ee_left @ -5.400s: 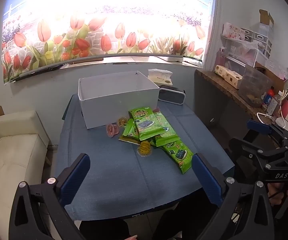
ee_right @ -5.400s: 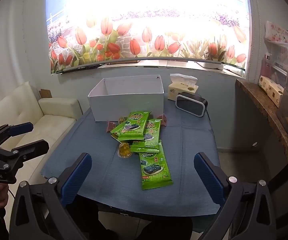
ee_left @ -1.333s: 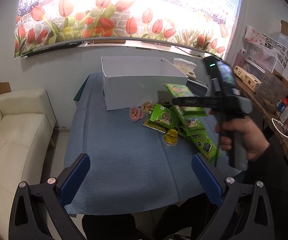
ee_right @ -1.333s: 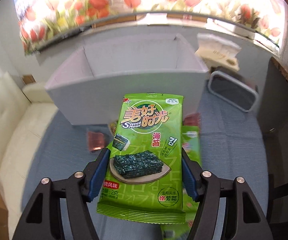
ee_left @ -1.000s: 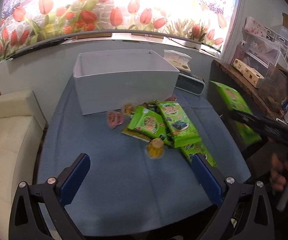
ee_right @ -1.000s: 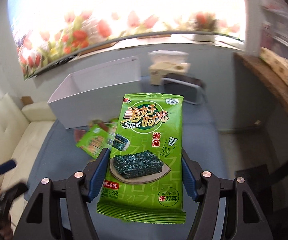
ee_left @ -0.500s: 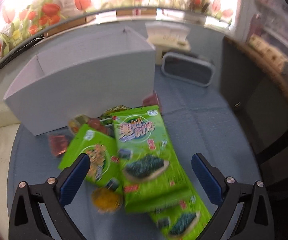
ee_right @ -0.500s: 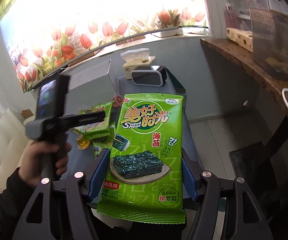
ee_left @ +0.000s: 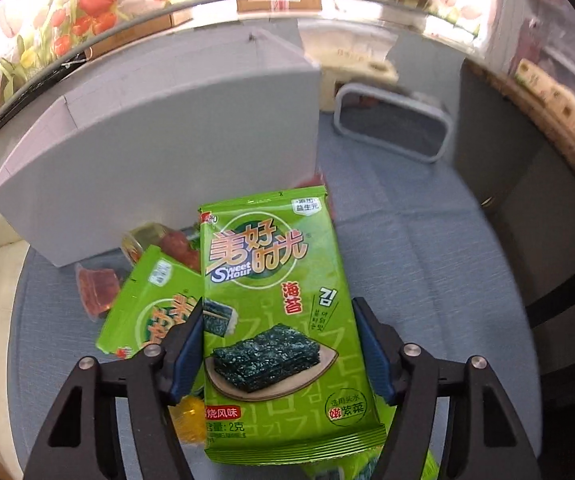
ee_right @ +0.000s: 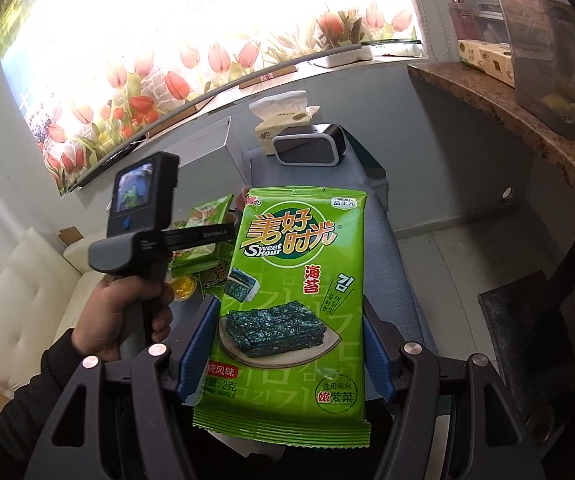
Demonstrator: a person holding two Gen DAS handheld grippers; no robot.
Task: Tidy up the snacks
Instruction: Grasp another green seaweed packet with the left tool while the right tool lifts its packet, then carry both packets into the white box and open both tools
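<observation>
Right gripper grips one seaweed packet; left gripper, jaws closing, apparently clamps another seaweed pack. Next: carry both to the white box.

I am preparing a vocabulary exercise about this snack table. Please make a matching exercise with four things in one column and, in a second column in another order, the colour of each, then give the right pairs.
Things
1. seaweed packet between the left gripper's fingers
2. storage box
3. tablecloth
4. jelly cup beside the left finger

Colours
A. blue
B. yellow
C. green
D. white

Right pairs: 1-C, 2-D, 3-A, 4-B
</observation>
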